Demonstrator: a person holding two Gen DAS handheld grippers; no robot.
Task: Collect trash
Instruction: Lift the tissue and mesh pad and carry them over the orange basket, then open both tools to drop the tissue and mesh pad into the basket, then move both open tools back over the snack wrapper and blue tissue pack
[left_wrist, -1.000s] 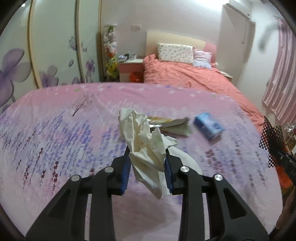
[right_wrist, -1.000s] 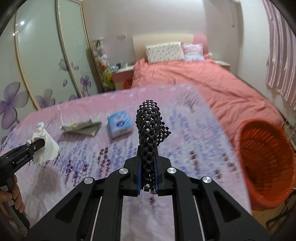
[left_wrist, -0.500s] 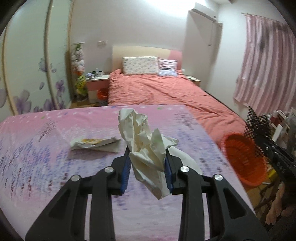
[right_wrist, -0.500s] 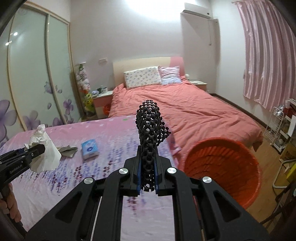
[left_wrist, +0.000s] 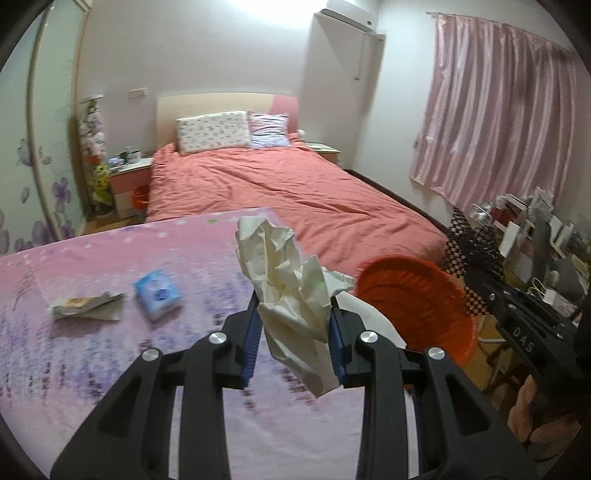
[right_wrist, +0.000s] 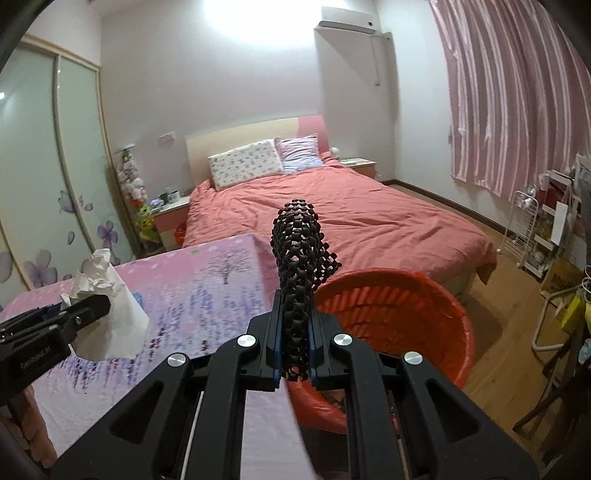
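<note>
Left claw (left_wrist: 295, 328): pinching crumpled white tissue (left_wrist: 291, 291) between blue pads, wad sticking up past the tips at frame centre, tail hanging below. Right claw (right_wrist: 295, 343): pressed together on black mesh netting (right_wrist: 299, 254), strip standing upright at centre of the right wrist view.

Outward: orange bin (right_wrist: 399, 325) sitting lower right of centre in the right view, just past the desk (right_wrist: 207, 295) edge; same bin right of centre in the left view, partly behind the tissue. Right claw close above the near rim; left claw over the desk, left of the bin.

Step, as judged: carry phase, both pieces in hand, neither dropped yet. Next move likely calls for getting each claw over the bin mouth, then spreading; mesh probably first, being nearer. Tissue light and floppy, so could cling to a pad or drift outside the rim.

Count: two claws, two held pieces, one bin. On the desk at left of the left view: one crumpled wrapper (left_wrist: 86, 304), one blue tissue pack (left_wrist: 157, 293). Wrapper looks like remaining trash; pack status unclear. One bed (left_wrist: 280, 184) behind with two pillows, upper centre.
</note>
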